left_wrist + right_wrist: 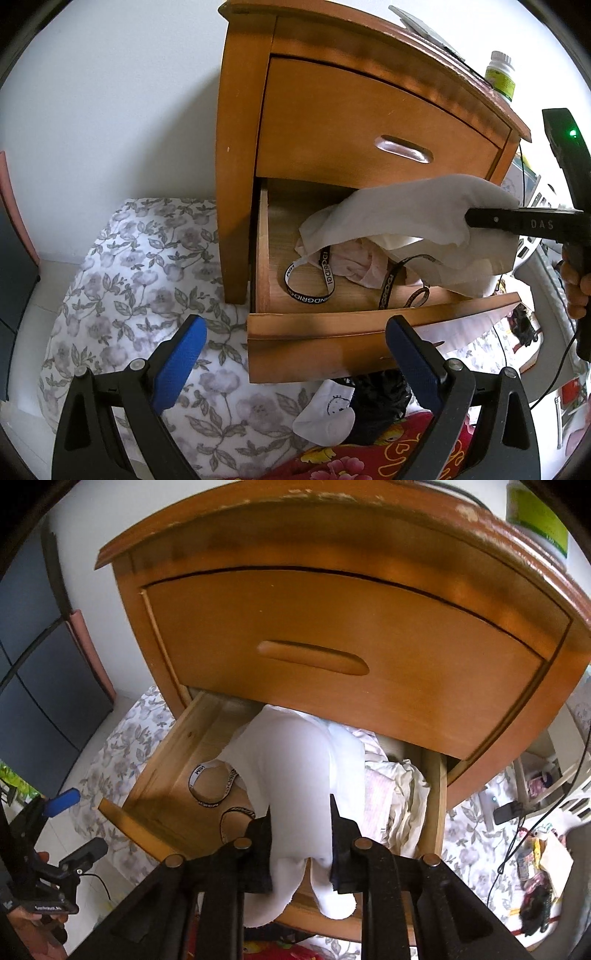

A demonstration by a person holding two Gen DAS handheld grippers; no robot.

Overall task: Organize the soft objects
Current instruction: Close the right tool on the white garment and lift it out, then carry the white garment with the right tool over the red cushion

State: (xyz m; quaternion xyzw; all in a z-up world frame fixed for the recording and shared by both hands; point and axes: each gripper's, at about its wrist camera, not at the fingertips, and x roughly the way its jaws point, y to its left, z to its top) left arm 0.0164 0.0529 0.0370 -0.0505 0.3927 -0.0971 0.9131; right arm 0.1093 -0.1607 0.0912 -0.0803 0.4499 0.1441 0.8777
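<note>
Your right gripper (301, 834), clenched on the white cloth (291, 768), hangs it lengthwise over the drawer's (155, 775) right half; the left gripper (295, 354), released, waits at its front edge.

Open drawer (332, 325) below shut drawer (369, 122), garment (406, 218) over it, sock (325, 417) in front

Soft, even daylight filled both fisheye views, and straight edges bowed toward dark corners. The nightstand (332, 635) looked slightly motion-blurred in the right wrist view, with glare on its top drawer handle (404, 148).
</note>
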